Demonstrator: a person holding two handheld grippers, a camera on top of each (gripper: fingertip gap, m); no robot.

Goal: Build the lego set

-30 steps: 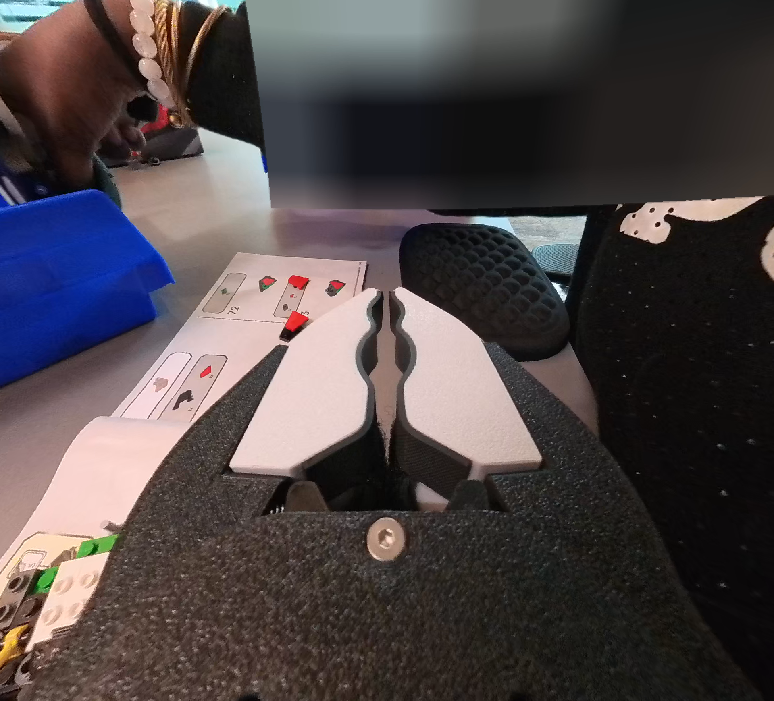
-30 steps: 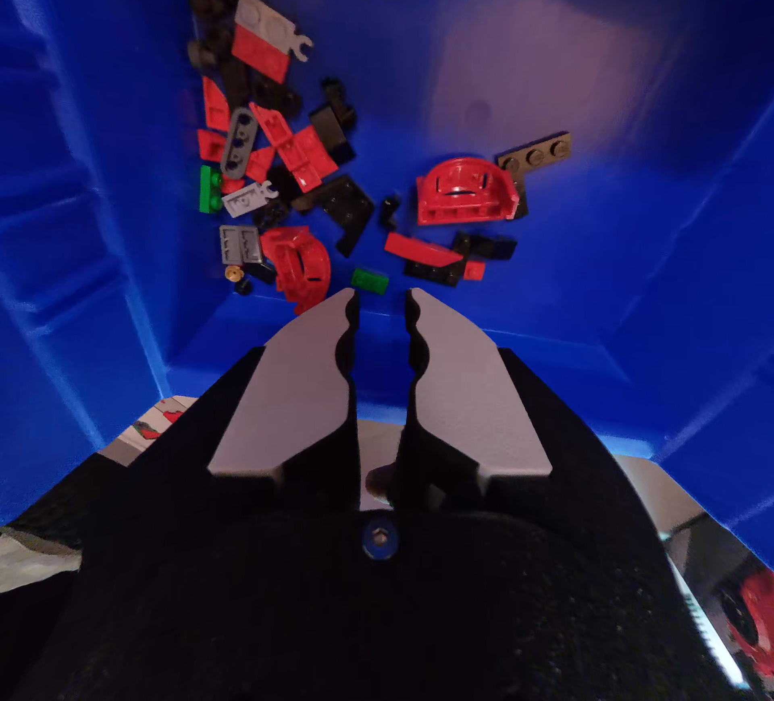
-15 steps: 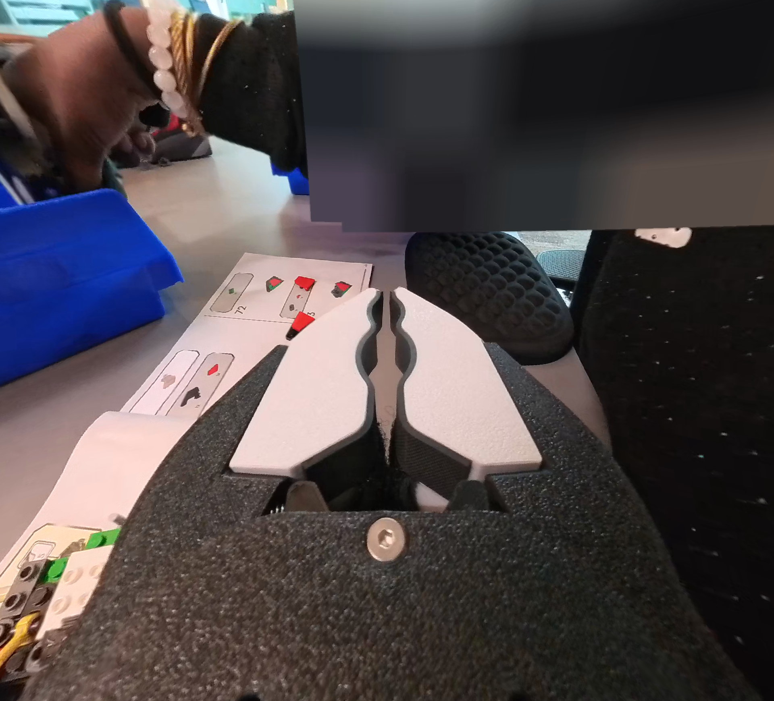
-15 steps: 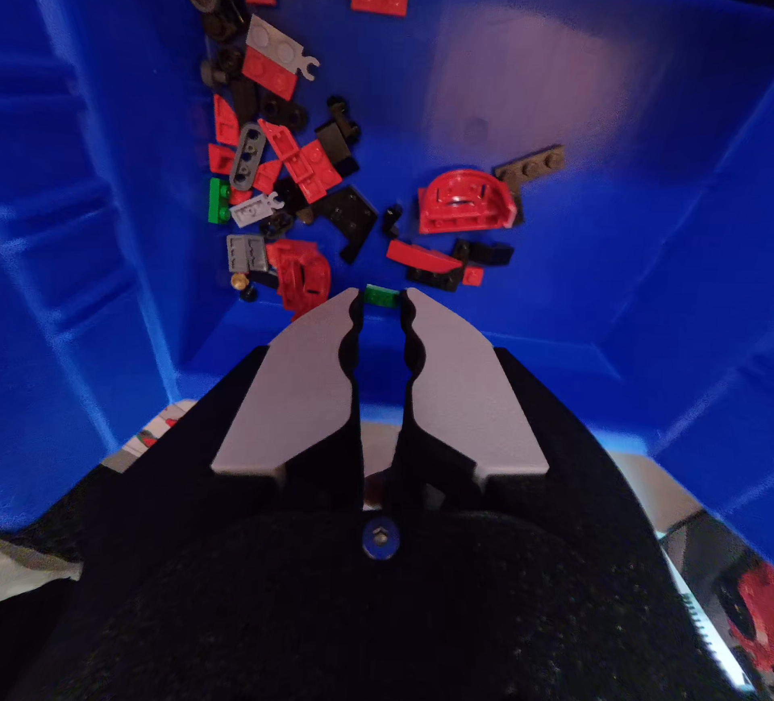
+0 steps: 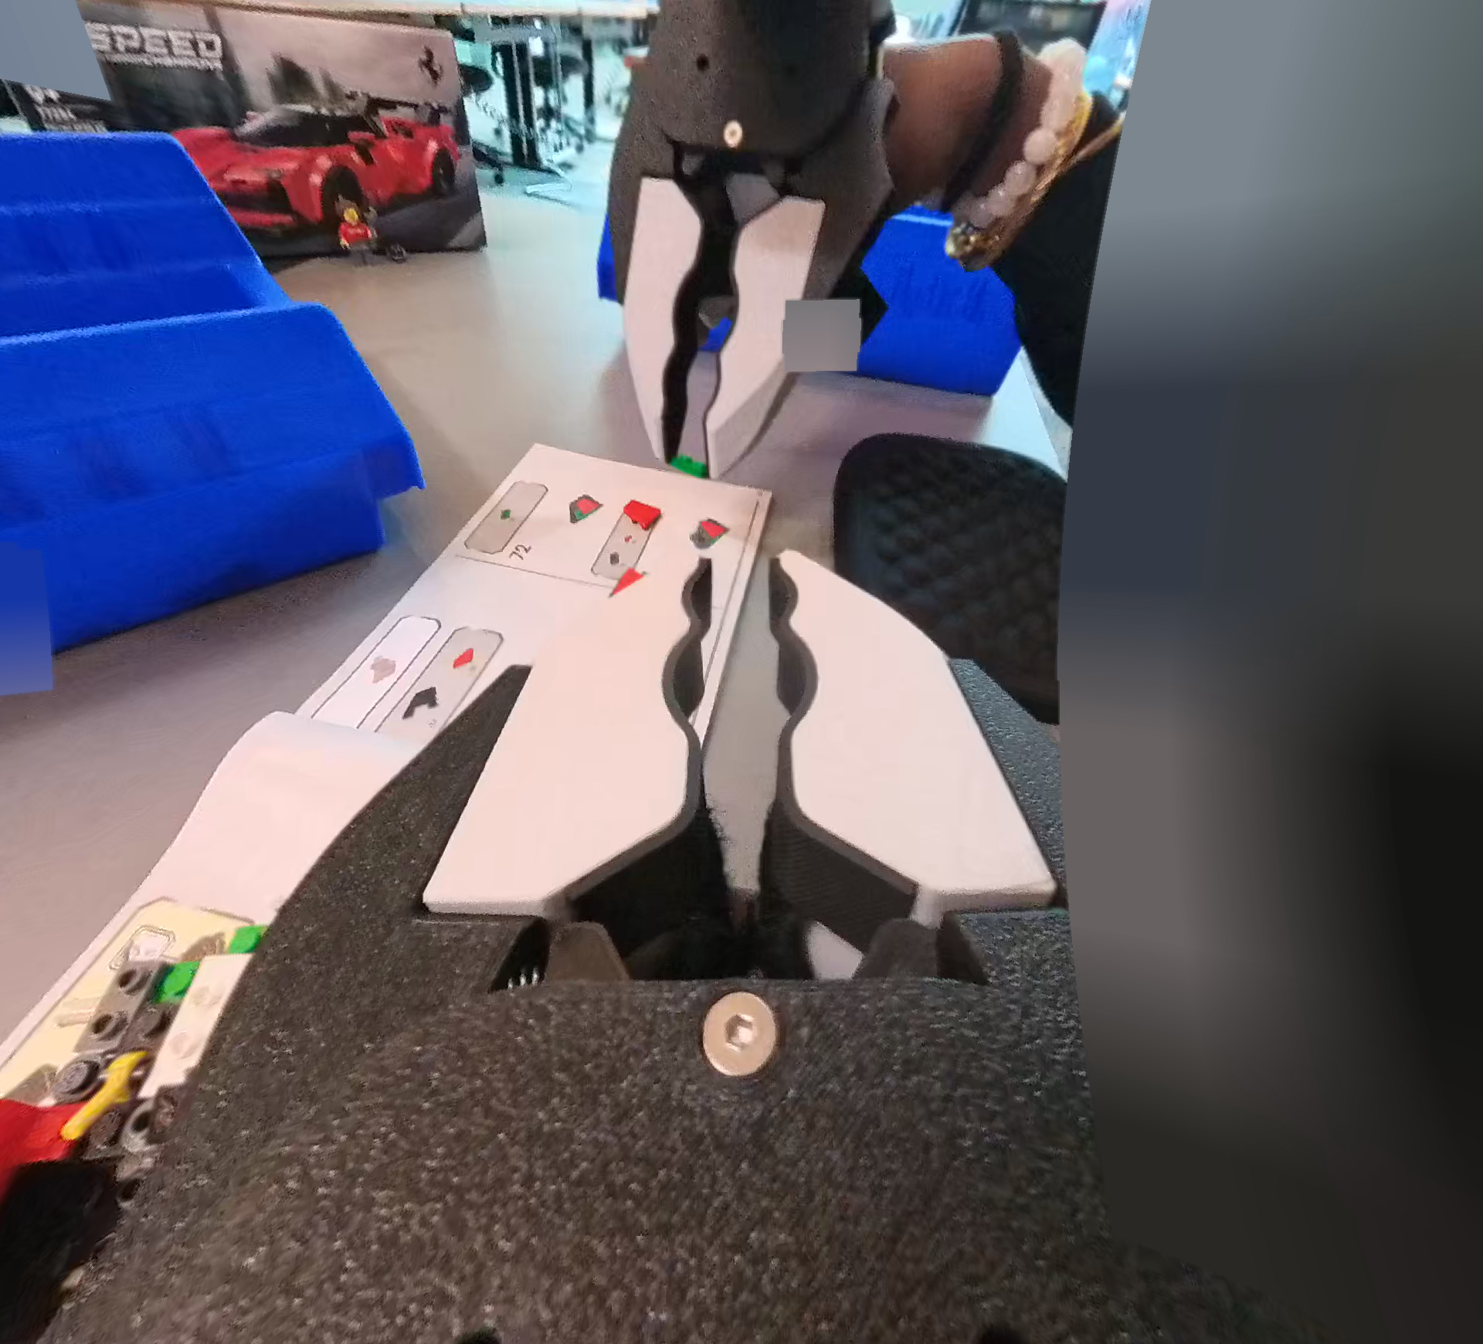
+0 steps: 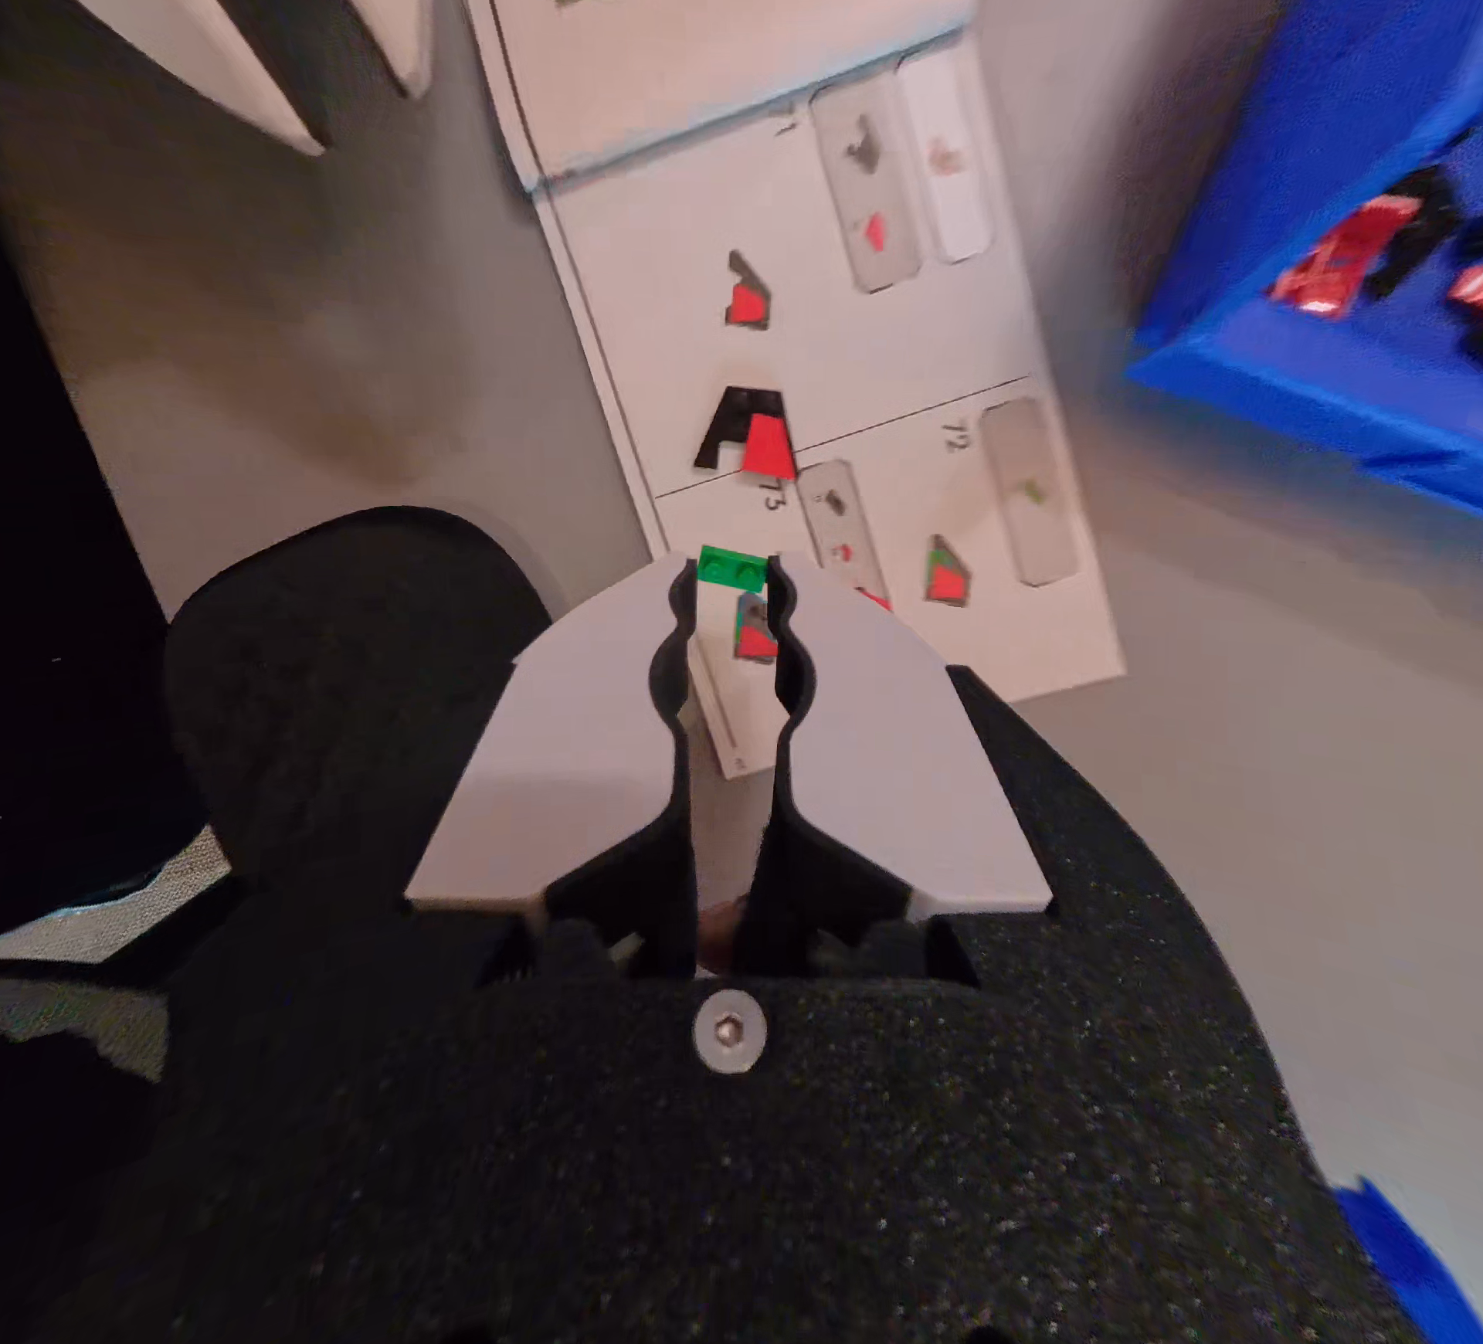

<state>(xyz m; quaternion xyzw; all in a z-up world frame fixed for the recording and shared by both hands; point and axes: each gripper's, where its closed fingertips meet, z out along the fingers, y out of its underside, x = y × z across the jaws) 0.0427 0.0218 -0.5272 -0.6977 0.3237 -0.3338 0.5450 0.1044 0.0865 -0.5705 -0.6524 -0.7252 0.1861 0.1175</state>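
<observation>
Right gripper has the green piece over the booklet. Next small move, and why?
Probably lower the right gripper slightly and set the green piece on the black-and-red wedge lying on the instruction booklet. The piece is pinched at the fingertips, and the left gripper holds nothing.
</observation>
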